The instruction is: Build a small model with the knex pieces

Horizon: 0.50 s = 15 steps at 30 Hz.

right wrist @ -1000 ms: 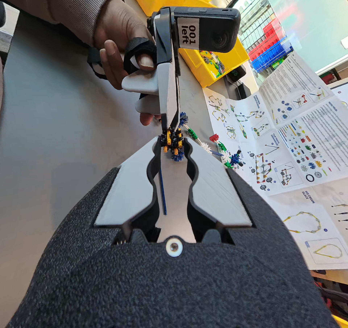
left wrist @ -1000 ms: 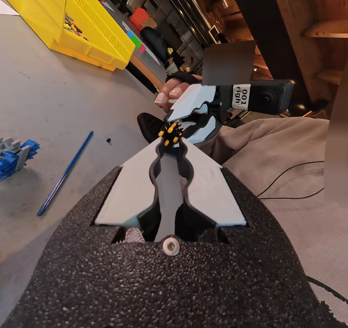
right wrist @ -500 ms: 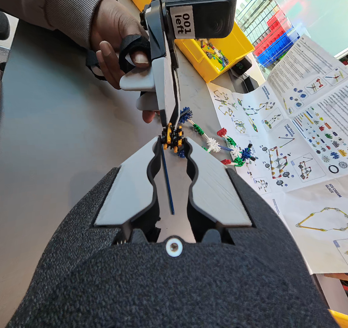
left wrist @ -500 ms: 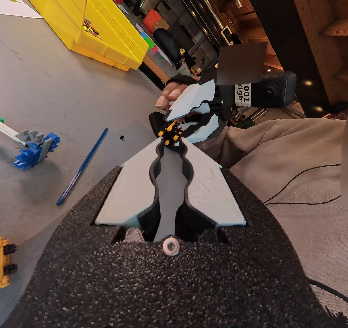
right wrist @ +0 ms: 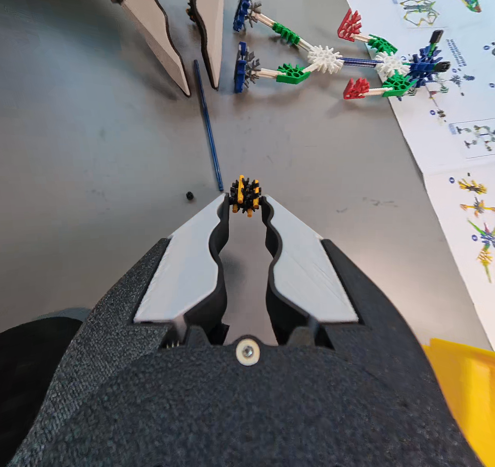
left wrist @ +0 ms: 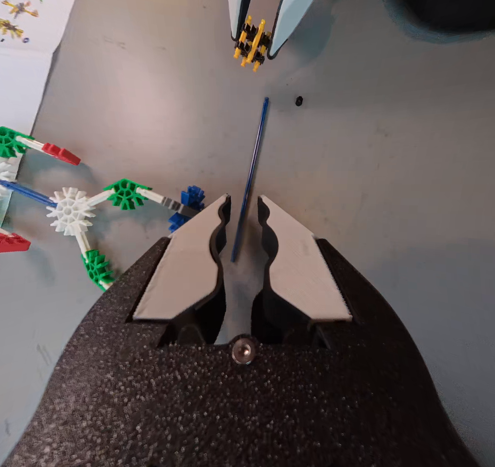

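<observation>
Grey table [left wrist: 375, 159]. Thin dark blue rod [left wrist: 250, 178]. Black-and-yellow toy cluster [right wrist: 245, 195]. Toy model [right wrist: 321, 57] green, white, red, blue, grey. White sheet [right wrist: 455, 132] with multicoloured diagrams. Yellow bin [right wrist: 466, 400]. Grippers grey with black.

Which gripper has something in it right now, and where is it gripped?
The right gripper pinches the small black-and-yellow connector cluster by its two sides, at the fingertips. The left gripper is open, straddling the blue rod on the table, holding nothing.
</observation>
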Each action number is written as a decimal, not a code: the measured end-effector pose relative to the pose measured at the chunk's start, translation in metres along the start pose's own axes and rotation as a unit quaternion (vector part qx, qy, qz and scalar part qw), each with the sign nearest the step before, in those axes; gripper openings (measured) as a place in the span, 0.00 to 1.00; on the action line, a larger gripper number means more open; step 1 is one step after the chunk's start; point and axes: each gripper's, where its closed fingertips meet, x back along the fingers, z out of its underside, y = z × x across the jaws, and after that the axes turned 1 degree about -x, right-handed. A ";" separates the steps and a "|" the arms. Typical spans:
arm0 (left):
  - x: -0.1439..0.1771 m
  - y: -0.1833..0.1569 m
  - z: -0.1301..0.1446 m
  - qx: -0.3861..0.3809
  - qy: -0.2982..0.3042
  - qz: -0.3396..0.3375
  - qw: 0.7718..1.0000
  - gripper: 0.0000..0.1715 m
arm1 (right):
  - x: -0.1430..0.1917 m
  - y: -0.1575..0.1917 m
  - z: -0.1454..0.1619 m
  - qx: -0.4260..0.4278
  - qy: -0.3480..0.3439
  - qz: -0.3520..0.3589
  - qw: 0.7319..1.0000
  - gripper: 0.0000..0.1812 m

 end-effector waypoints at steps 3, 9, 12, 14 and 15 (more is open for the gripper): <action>-0.012 -0.001 0.005 -0.027 0.025 -0.004 0.999 0.08 | 0.000 0.005 0.006 -0.003 -0.005 -0.011 1.000 0.12; -0.011 -0.001 0.005 -0.022 0.004 0.009 1.000 0.08 | -0.007 0.011 0.015 -0.014 -0.007 -0.047 0.999 0.12; -0.012 -0.001 0.005 -0.011 -0.001 0.020 1.000 0.08 | -0.011 0.015 0.018 -0.006 0.006 -0.050 0.999 0.12; -0.012 -0.002 0.006 0.015 -0.004 0.044 0.999 0.07 | -0.013 0.016 0.018 -0.008 0.010 -0.047 0.999 0.13; -0.012 0.000 0.006 0.030 -0.008 0.051 0.998 0.05 | -0.014 0.016 0.018 -0.004 0.014 -0.042 0.999 0.13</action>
